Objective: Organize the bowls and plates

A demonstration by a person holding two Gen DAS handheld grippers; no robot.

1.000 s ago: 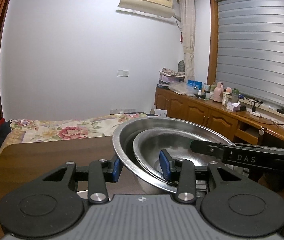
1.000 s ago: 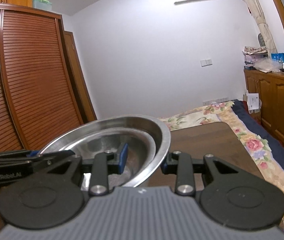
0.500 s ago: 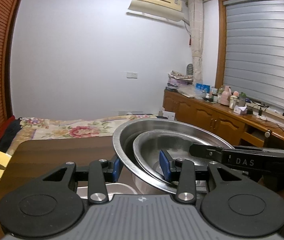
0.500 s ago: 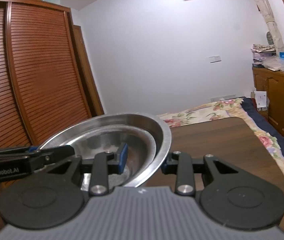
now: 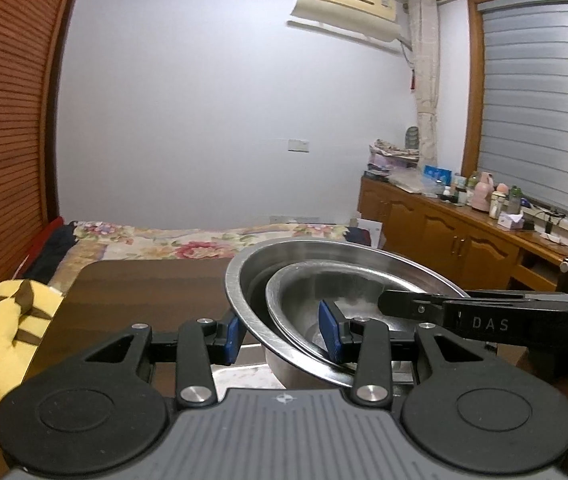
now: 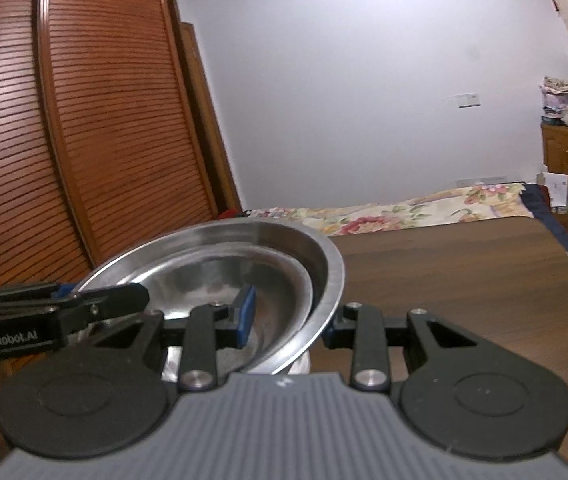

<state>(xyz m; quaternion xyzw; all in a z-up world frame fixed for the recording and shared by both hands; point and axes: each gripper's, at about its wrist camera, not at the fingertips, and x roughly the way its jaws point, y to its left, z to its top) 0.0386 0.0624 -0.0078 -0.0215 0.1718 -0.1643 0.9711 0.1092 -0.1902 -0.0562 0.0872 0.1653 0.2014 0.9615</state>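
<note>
Two nested steel bowls were carried between both grippers above a dark table. The left gripper pinched the stack's near-left rim: one blue pad outside the big bowl, the other inside the small bowl. The right gripper clamped the opposite rim the same way, inner pad in the small bowl, outer finger outside the big bowl. In the left view the stack sat at 3 o'clock of the table; the right gripper crossed in from 3 o'clock. In the right view the left gripper came in from 9 o'clock. A flat steel piece, maybe a tray or plate, showed below the stack at 6 o'clock; can't tell what it was.

Judgement: this was a two-handed carry toward a set-down spot. To do it well: keep both pinches firm and equal, move the hands together so the rim isn't twisted, hold the stack level so the small bowl doesn't slide, lower straight, and release only once the base sits flat. Steel rims are slick, so slipping is the main risk.
</note>
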